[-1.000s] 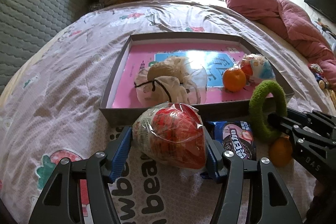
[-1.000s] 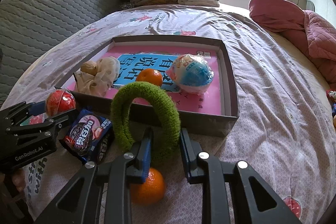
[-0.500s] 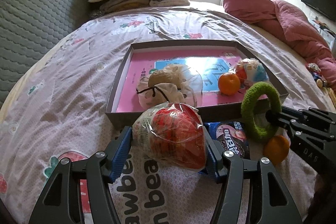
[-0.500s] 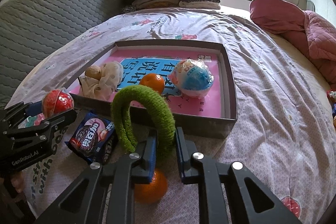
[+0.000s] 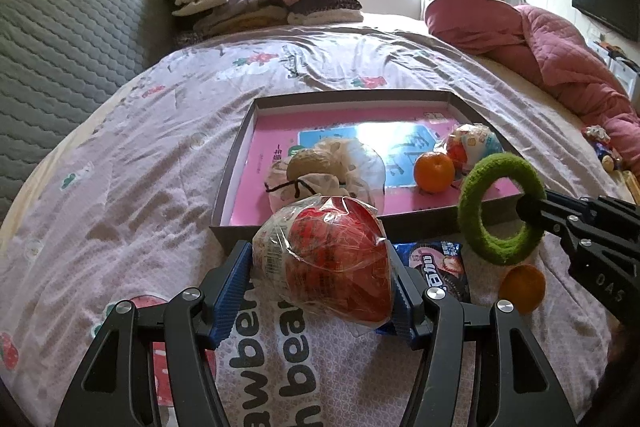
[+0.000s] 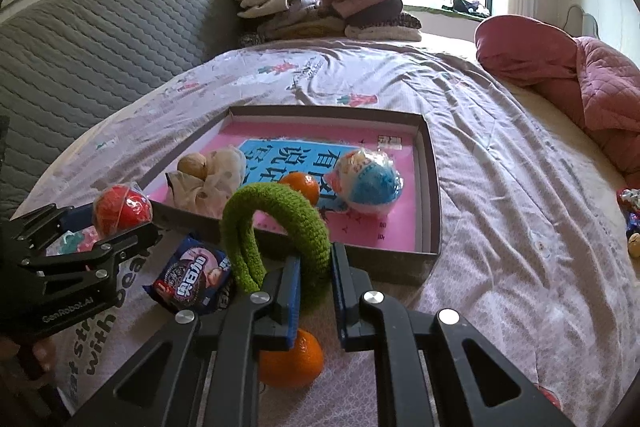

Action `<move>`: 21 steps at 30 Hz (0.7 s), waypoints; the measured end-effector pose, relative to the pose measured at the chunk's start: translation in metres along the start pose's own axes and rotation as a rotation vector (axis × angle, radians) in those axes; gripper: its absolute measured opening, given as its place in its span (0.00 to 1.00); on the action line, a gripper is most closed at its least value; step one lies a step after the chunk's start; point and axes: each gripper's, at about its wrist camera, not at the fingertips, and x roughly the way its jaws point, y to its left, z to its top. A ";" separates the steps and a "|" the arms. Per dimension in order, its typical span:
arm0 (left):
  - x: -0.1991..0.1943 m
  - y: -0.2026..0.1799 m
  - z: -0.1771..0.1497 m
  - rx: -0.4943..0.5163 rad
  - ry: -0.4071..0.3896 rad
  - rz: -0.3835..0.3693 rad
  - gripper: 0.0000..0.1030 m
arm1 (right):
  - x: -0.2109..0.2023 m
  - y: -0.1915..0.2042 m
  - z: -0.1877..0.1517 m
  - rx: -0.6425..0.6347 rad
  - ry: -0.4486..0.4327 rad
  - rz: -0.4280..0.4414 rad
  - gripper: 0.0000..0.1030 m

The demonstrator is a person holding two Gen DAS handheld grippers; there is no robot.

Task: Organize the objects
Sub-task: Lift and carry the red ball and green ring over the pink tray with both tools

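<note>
We read "GenRobot.AI" on the left gripper and "DAS" on the right gripper. The bedsheet shows "with" and part of "bear". The tray's blue sheet carries Chinese characters.

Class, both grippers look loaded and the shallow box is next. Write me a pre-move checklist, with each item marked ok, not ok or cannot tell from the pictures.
1. Left gripper clamped on the red snack ball in clear plastic wrap: ok, both blue pads press its sides.
2. Right gripper shut on the fuzzy green knitted ring: ok, the ring stands upright from the pinch.
3. Free space in the shallow grey box with pink lining: ok, bare pink floor at its far side.
4. Things already inside stay clear: cannot tell; the orange tangerine sits close behind the ring.
5. Loose blue cookie packet and second tangerine on the bed: not ok, unsorted.
</note>
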 end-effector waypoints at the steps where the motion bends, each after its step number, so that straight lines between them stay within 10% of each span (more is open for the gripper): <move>1: 0.000 0.000 0.000 0.001 -0.002 0.001 0.62 | -0.002 0.000 0.001 0.002 -0.007 0.003 0.14; 21: -0.022 -0.007 0.006 0.010 -0.071 0.014 0.62 | -0.030 0.003 0.009 0.012 -0.108 0.029 0.14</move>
